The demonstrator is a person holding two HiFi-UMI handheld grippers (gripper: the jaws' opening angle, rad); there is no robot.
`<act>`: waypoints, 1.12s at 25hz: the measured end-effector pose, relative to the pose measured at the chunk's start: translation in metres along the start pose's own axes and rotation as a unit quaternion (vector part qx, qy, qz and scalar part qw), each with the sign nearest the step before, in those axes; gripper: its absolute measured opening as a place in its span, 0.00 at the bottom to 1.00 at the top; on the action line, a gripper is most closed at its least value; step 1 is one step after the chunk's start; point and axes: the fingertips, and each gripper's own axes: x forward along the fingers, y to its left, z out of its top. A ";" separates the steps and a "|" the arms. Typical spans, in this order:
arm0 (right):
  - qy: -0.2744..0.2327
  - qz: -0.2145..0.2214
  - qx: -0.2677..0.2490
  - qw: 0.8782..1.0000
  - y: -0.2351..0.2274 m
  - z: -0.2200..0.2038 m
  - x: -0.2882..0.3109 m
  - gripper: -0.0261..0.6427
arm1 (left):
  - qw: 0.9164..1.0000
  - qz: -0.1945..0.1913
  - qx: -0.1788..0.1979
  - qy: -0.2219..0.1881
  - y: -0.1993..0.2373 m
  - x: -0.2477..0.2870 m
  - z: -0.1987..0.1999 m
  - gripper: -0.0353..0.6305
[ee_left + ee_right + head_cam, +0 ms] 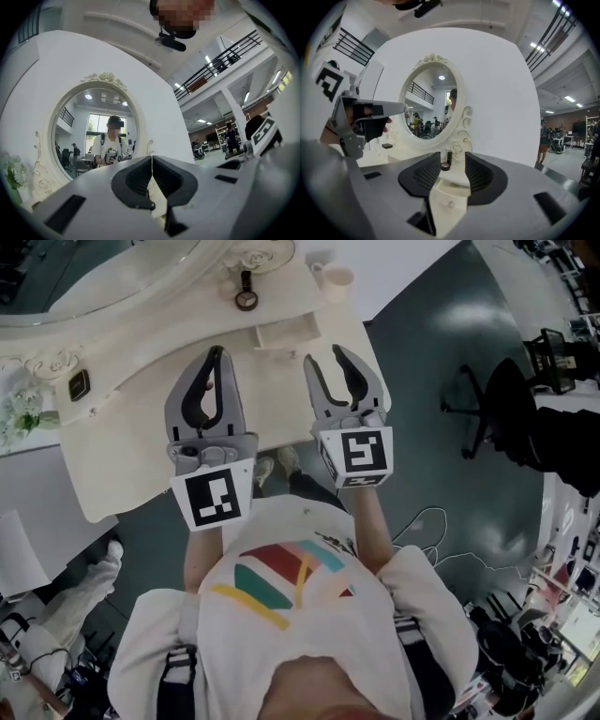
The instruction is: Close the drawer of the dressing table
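Dressing-table drawer (292, 333) stands slightly pulled out of the white tabletop (131, 427). Right tool (326, 358): jaws apart, just before the drawer front, apparently not touching. Left tool (217, 354): jaws together, left of the drawer.

Dressing table (122, 456), cup (336, 279), black box (79, 384)
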 end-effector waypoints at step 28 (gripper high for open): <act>0.204 0.013 0.027 0.978 0.013 -0.203 0.089 0.24 | 0.994 0.042 -0.003 0.105 0.016 0.001 -0.101 0.06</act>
